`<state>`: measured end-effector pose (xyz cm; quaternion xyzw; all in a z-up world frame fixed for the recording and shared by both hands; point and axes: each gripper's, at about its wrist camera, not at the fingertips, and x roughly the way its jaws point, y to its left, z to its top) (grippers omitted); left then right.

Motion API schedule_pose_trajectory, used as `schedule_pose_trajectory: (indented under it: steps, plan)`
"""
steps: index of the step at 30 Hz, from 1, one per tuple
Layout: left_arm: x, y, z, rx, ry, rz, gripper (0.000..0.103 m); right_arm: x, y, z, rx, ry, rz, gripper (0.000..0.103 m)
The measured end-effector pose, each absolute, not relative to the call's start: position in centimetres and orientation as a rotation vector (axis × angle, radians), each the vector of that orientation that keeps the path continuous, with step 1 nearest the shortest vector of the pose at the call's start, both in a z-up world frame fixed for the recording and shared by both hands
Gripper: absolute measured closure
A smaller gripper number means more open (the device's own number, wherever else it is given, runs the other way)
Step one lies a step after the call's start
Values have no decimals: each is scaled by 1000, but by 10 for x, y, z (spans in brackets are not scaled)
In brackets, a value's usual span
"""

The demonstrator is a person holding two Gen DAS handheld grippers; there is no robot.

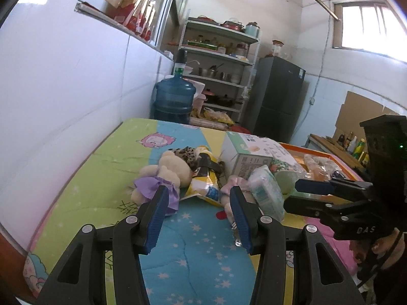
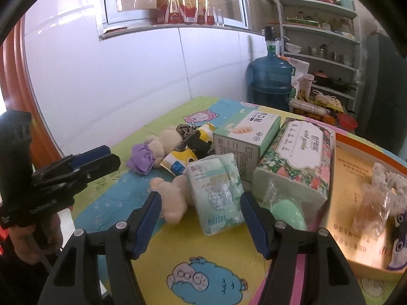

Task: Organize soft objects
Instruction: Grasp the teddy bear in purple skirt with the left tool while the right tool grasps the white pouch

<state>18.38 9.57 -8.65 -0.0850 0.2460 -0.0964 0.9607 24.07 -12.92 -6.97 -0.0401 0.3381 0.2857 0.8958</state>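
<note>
On the cartoon-print quilt [image 1: 193,249] lies a cream plush bear in a purple dress [image 1: 162,175] [image 2: 155,147]. Beside it are a yellow snack packet [image 1: 203,180] [image 2: 182,161] and a leopard-print scrunchie [image 1: 185,152]. A pale green pocket-tissue pack [image 1: 267,193] [image 2: 216,193] leans on a second cream plush toy [image 2: 170,200]. My left gripper [image 1: 199,190] [image 2: 109,157] is open just short of the bear and the packet. My right gripper [image 2: 201,195] [image 1: 297,195] is open in front of the tissue pack, its pads clear of it.
A white-green carton [image 2: 246,137], a floral tissue pack [image 2: 297,157] and a bagged green item [image 2: 287,211] crowd the right. An open orange-rimmed box [image 2: 356,178] holds fluffy items. A wall runs along the left; a water jug [image 1: 173,99], shelves and a fridge stand behind.
</note>
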Motion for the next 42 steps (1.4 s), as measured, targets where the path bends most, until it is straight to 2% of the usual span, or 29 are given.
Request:
schedule_pose_trajectory:
  steps: [16,23,33,34,35,38,42]
  plan:
    - [198,107,-99,-203,531,-180,52,274,-125,-84,-84,766,592,38]
    - [203,110,-103,-211,544,-176,52,279,-118,-88,-112,775,583,45]
    - [203,115,-107,-229,551,-172,52,288,-107,-91,-172,783,565,46]
    - [202,115,-108,-229,552,-171,52,288,-107,-91,-171,784,564,47]
    - [202,115,-107,-228,553,-170,52,289,-107,-90,-161,785,563,57]
    - [203,117,-105,-215,549,-160,52,290,-110,-90,-118,790,566,63]
    - [214,123,-99,-173,554,-158,51,284,-120,-87,-85,772,566,65]
